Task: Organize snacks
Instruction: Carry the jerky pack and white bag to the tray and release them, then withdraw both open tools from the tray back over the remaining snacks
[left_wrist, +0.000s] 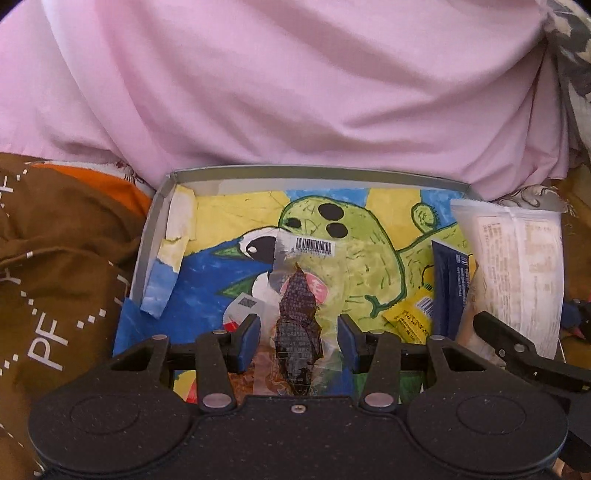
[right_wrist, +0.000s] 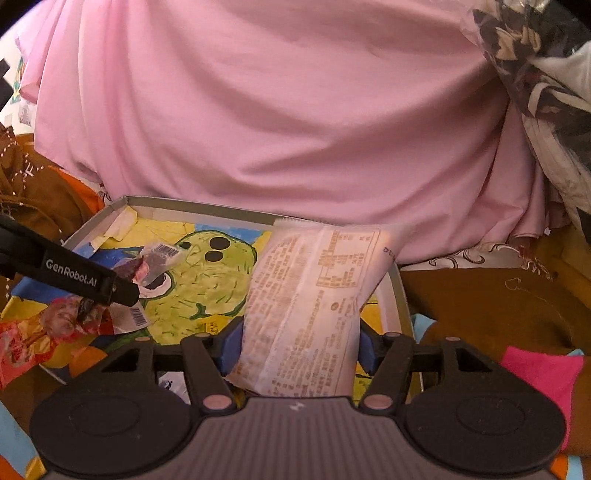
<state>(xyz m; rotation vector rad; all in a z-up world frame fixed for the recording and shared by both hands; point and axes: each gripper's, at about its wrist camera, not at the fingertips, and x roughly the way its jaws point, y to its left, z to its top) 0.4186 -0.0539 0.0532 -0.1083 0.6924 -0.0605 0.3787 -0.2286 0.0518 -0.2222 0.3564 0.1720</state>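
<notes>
- Pale pink printed plastic snack packet (right_wrist: 306, 306) pinched between the blue pads of the right gripper (right_wrist: 299, 349), pads pressed against both its sides, its far end reaching over the back rim of the tray
- Grey shallow cardboard tray (left_wrist: 155, 210) lined with a painted picture of a green creature on yellow and blue (left_wrist: 354, 251), resting against pink cloth (left_wrist: 295, 92) behind it
- Clear plastic packet with a dark brown snack inside and a barcode label at its top (left_wrist: 297, 314) standing between the blue pads of the left gripper (left_wrist: 299, 341); fingers spread, a gap on either side in the left wrist view, so no firm pinch seen there
- From the right wrist view, left gripper finger (right_wrist: 74, 275) lying over a red crinkled wrapper (right_wrist: 44, 332) at the tray's left edge; contact with the packet not clear
- Dark blue flat packet (left_wrist: 448, 288) and small yellow packet (left_wrist: 410, 319) lying in the right part of the tray, just beside the pale pink packet
- Small white and red packet with a barcode (left_wrist: 240, 310) just left of the dark snack
- Brown fabric with white lettering (left_wrist: 55, 277) left of the tray
- Bright pink cloth piece (right_wrist: 543, 376) on brown fabric right of the tray
</notes>
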